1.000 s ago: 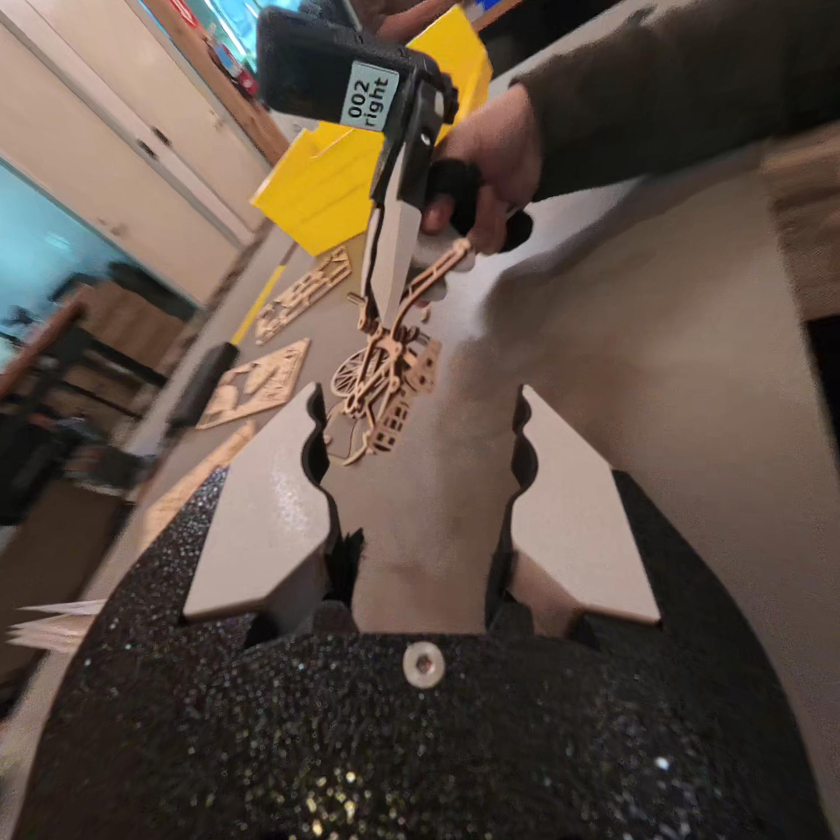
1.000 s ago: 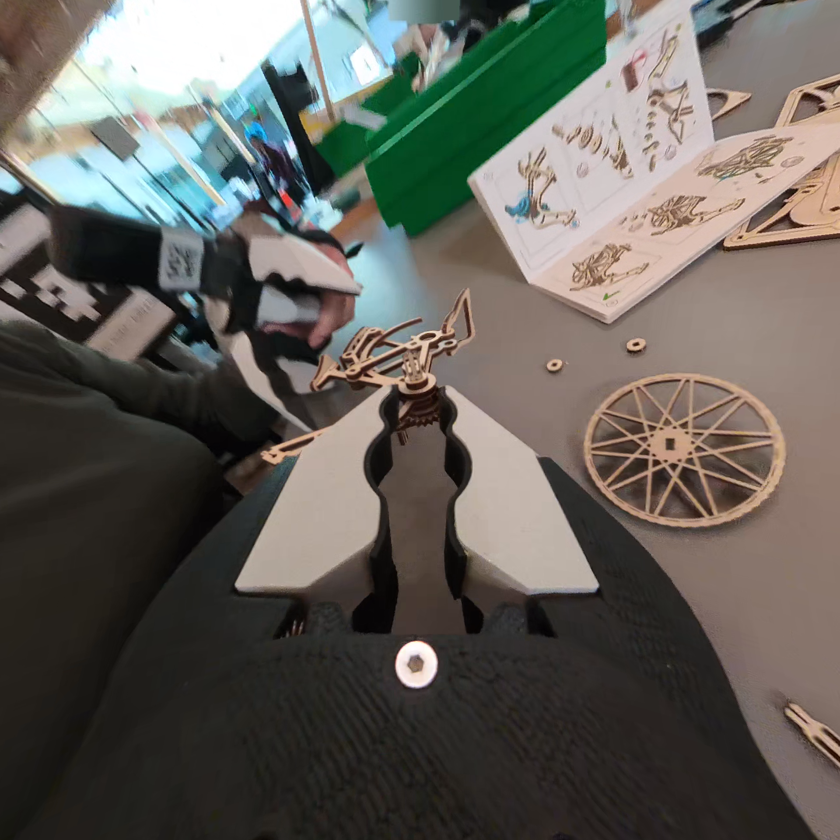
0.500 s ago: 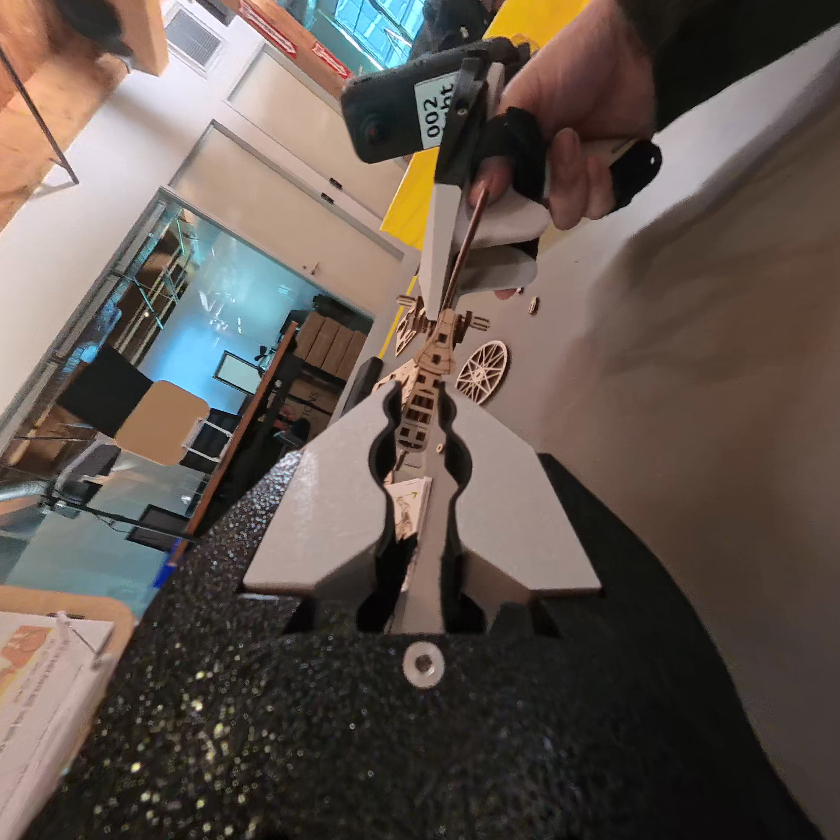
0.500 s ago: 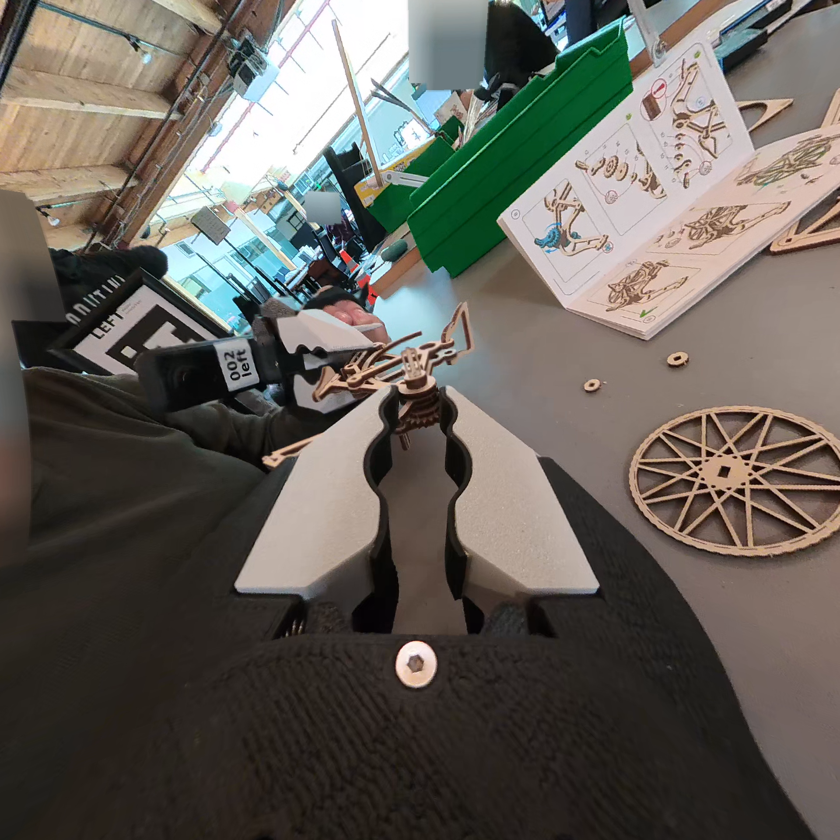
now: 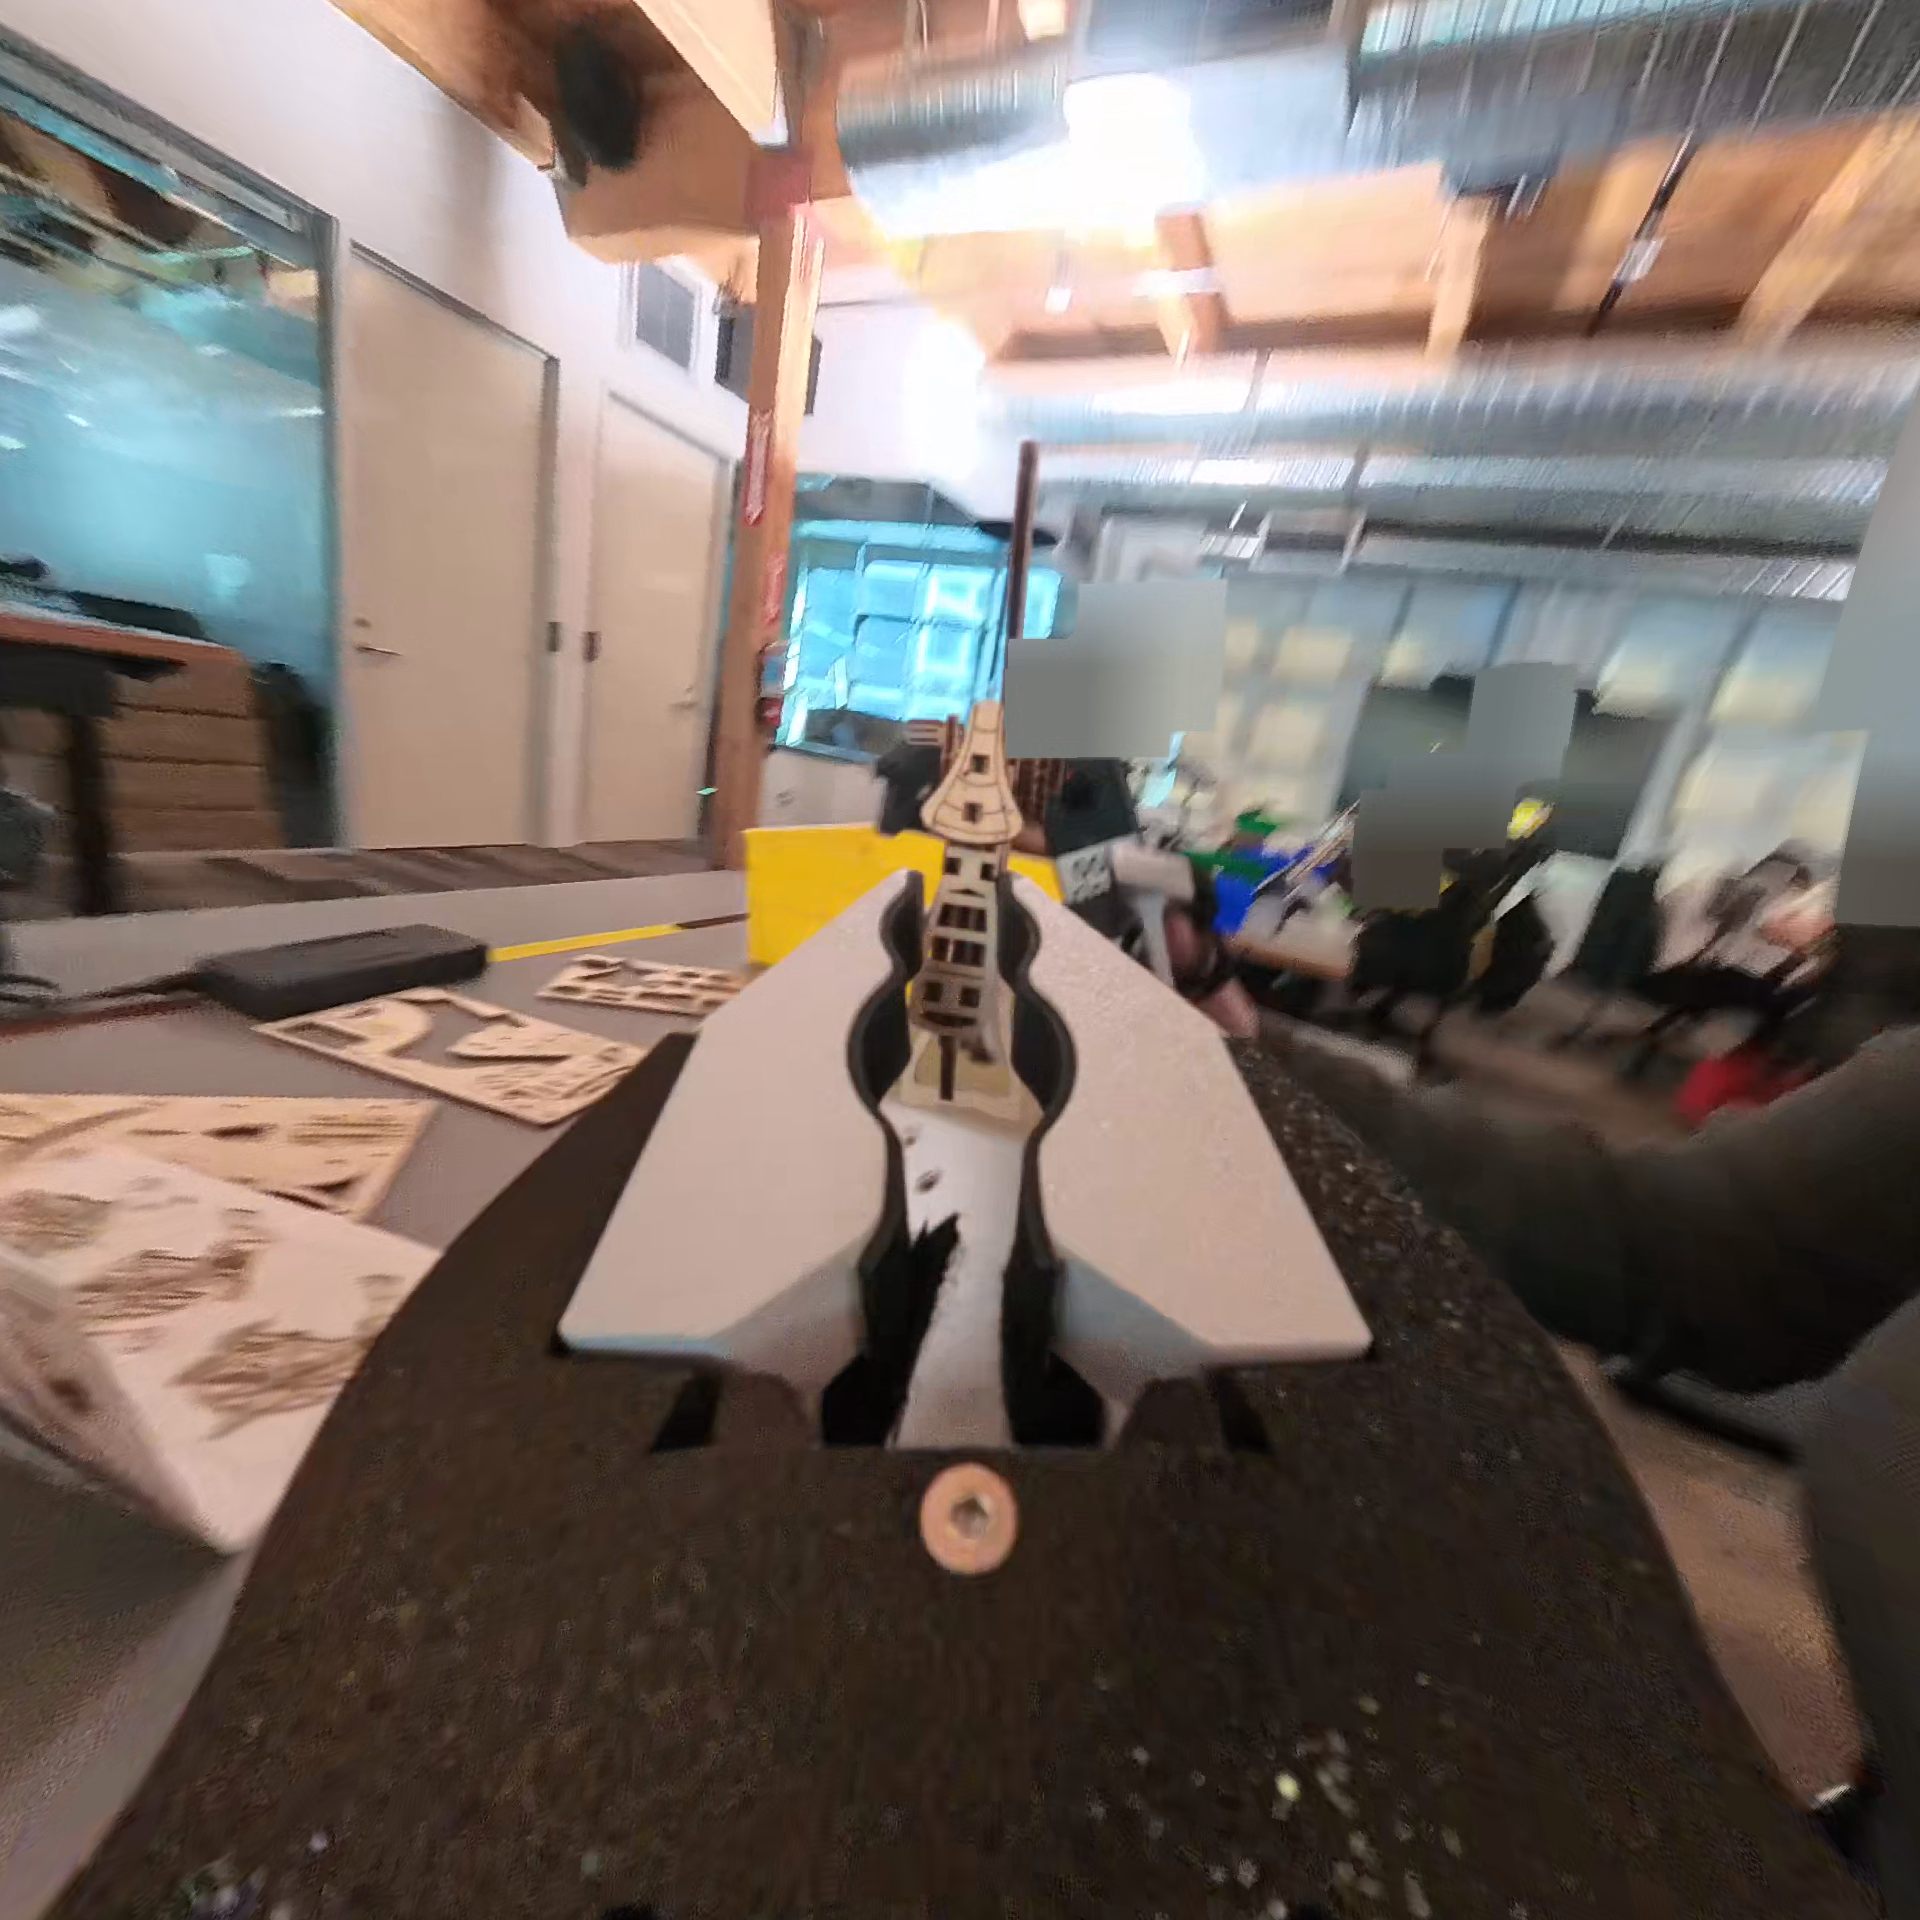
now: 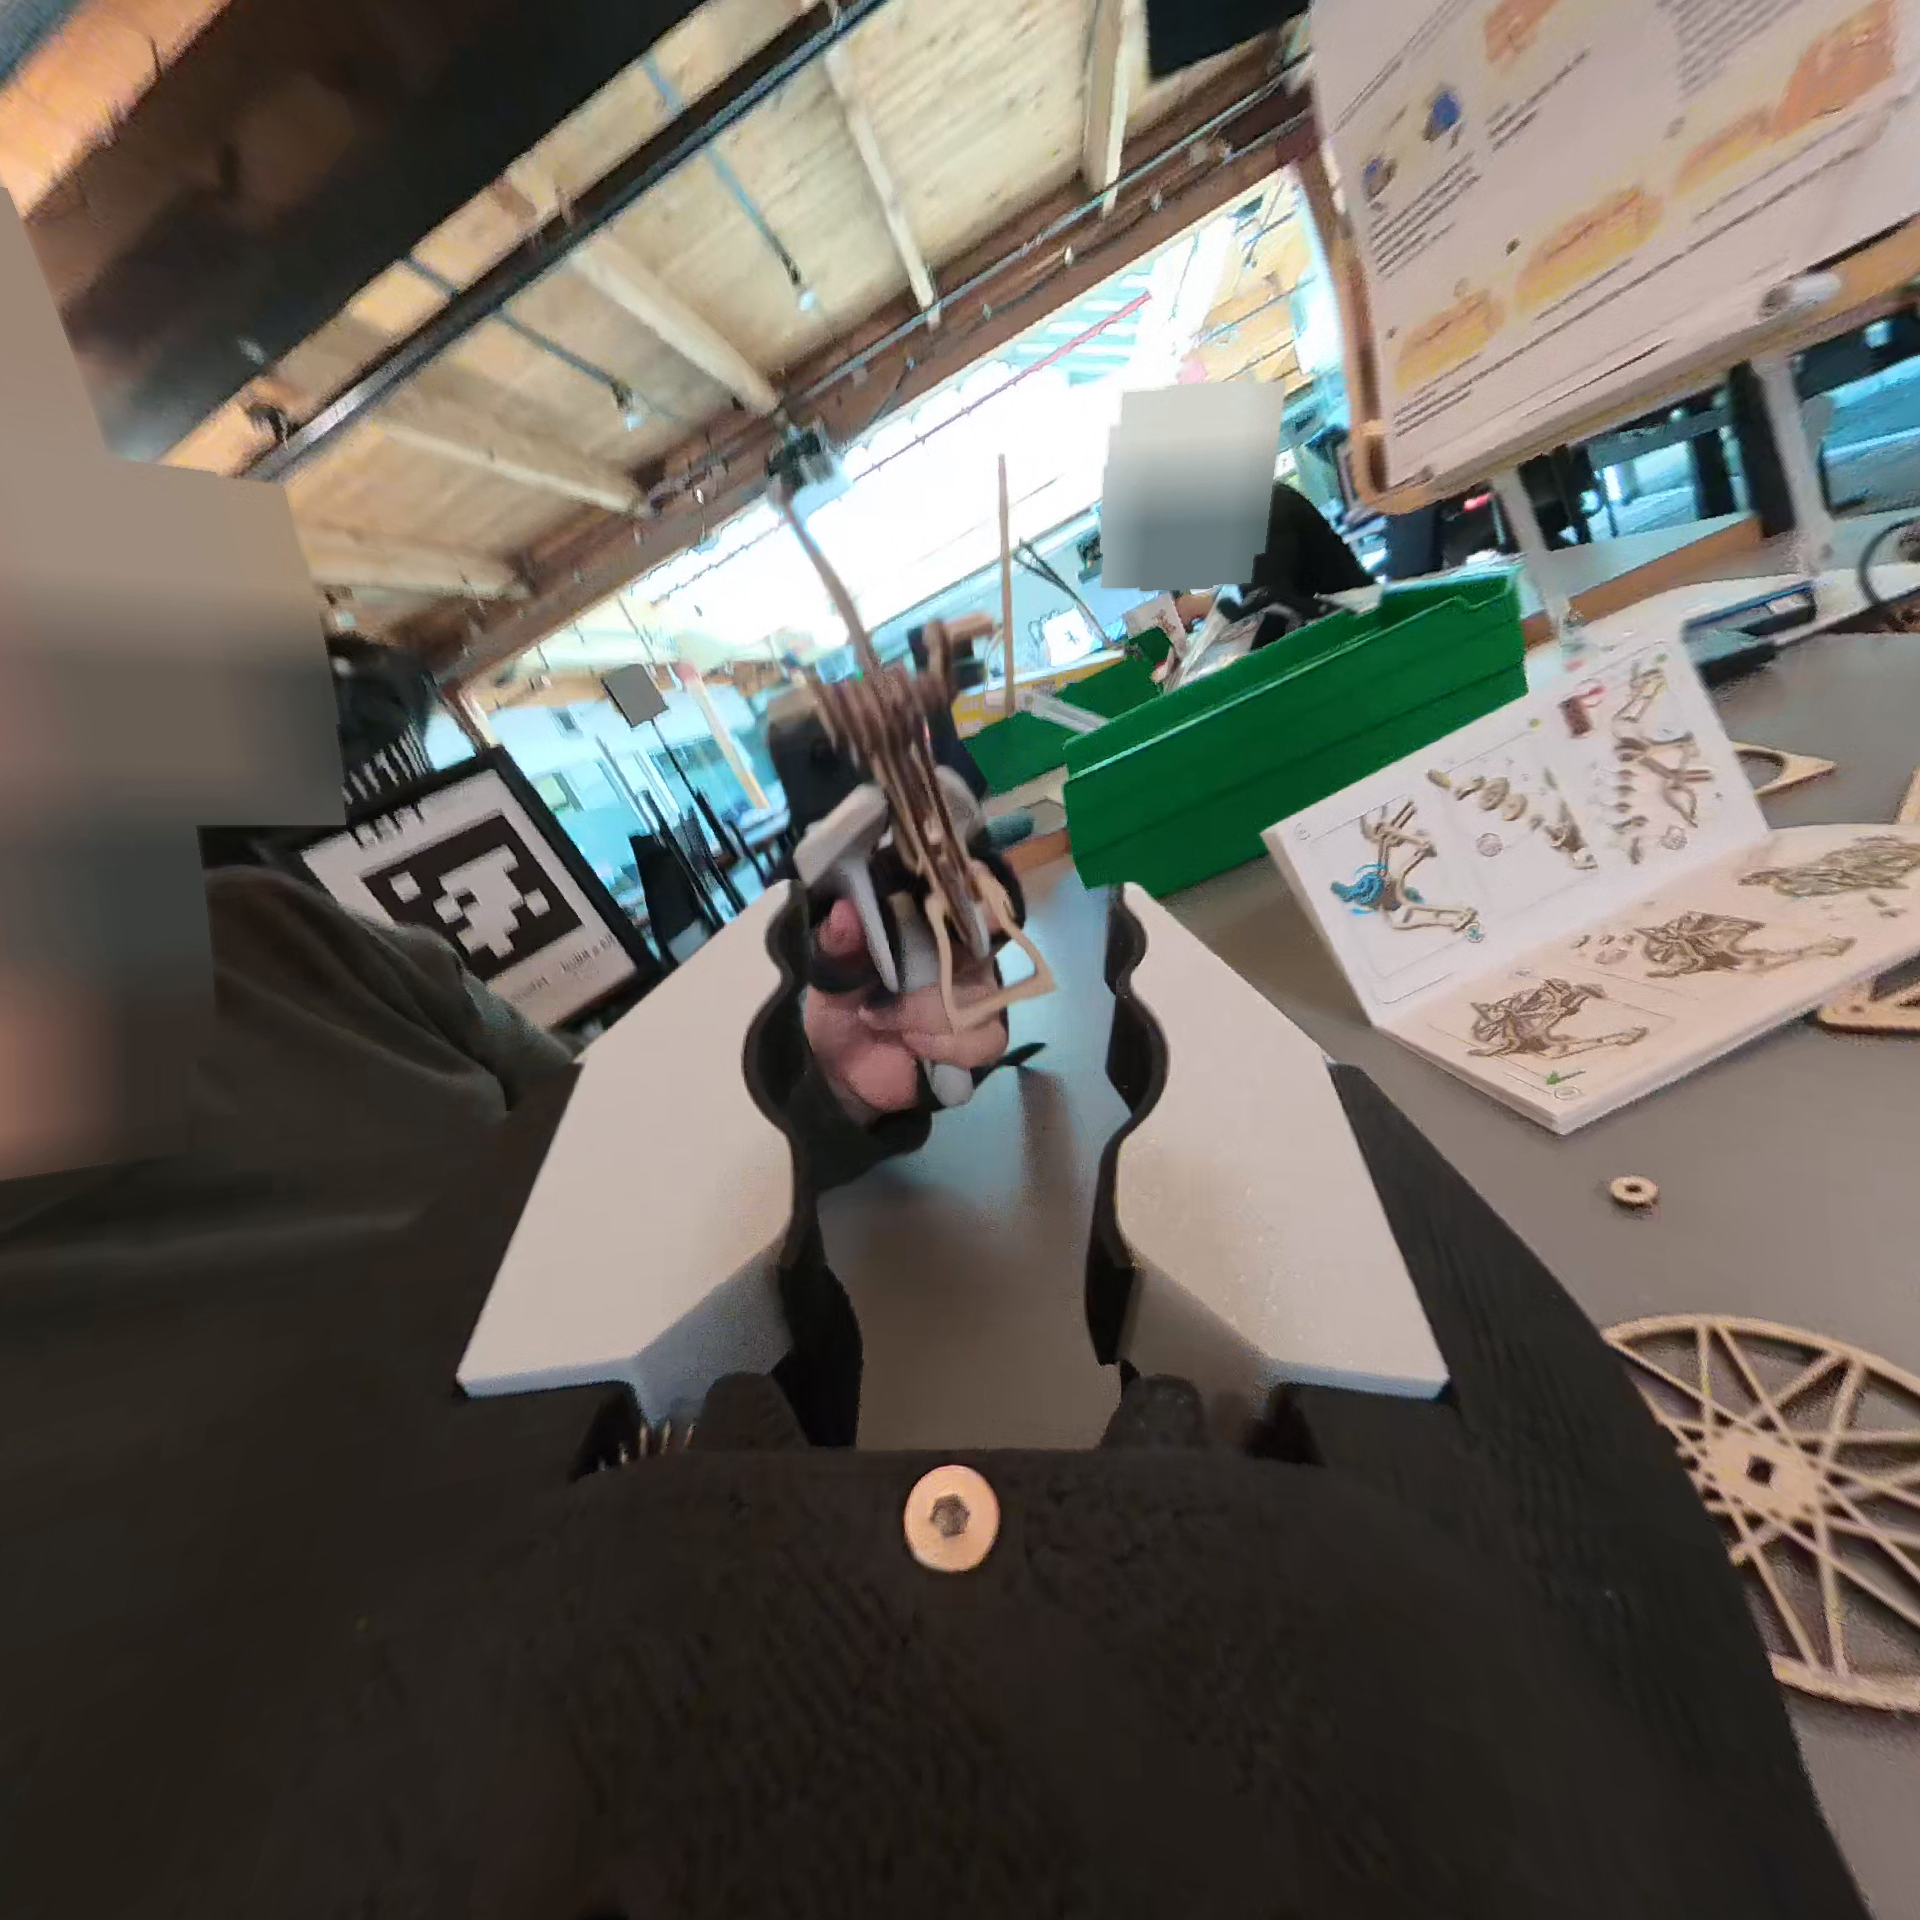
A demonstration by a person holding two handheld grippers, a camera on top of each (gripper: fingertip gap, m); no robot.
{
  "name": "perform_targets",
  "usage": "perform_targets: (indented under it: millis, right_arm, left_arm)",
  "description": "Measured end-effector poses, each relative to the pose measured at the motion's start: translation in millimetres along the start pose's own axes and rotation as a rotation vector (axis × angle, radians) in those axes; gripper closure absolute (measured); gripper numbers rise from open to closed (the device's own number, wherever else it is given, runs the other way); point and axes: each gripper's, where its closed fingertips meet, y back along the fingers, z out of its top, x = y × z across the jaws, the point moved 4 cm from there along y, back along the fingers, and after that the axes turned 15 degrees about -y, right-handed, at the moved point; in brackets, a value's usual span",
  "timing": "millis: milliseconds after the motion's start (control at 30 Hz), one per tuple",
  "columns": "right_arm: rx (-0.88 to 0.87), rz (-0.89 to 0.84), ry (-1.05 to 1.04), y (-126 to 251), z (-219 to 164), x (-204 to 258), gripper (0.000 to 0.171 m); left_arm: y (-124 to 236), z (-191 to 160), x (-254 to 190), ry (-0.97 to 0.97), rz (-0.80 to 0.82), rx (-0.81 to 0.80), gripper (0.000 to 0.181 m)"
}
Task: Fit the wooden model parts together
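My left gripper (image 5: 964,883) is shut on the wooden model (image 5: 961,940), a part-built bicycle frame seen edge-on and standing upright, its saddle above the fingertips. In the right wrist view my right gripper (image 6: 956,904) is open and empty, its jaws wide apart. Just beyond it the left gripper (image 6: 883,935), in a hand, holds the wooden model (image 6: 920,821) up above the table. A loose spoked wooden wheel (image 6: 1766,1486) lies flat on the grey table (image 6: 1662,1122) to the right of my right gripper.
An open instruction booklet (image 6: 1558,935) and a small wooden washer (image 6: 1631,1190) lie right of the right gripper, green bins (image 6: 1299,748) behind. Punched-out wooden sheets (image 5: 457,1039), a yellow bin (image 5: 810,883) and a black block (image 5: 343,966) lie left of the left gripper. One gripper's finger ends stand about 8 cm off the other's. The left gripper is farther from the loose spoked wooden wheel (image 6: 1766,1486), some 20 cm, than the right, some 15 cm.
My right gripper has opened and let go of the model. My left gripper, which closed on it half a second ago, now holds it alone and has swung it upright.
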Motion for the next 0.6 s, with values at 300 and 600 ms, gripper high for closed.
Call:
perform_targets:
  millis: [300,600]
  right_arm:
    - [0.149,-0.015,0.155,-30,-42,4,0.148]
    - [0.104,-0.207,0.462,-18,-28,-1,0.149]
  left_arm:
    - [-8,-9,-12,0.234,-0.131,-0.075,0.171]
    - [-6,-14,1,0.223,-0.025,-0.017,0.136]
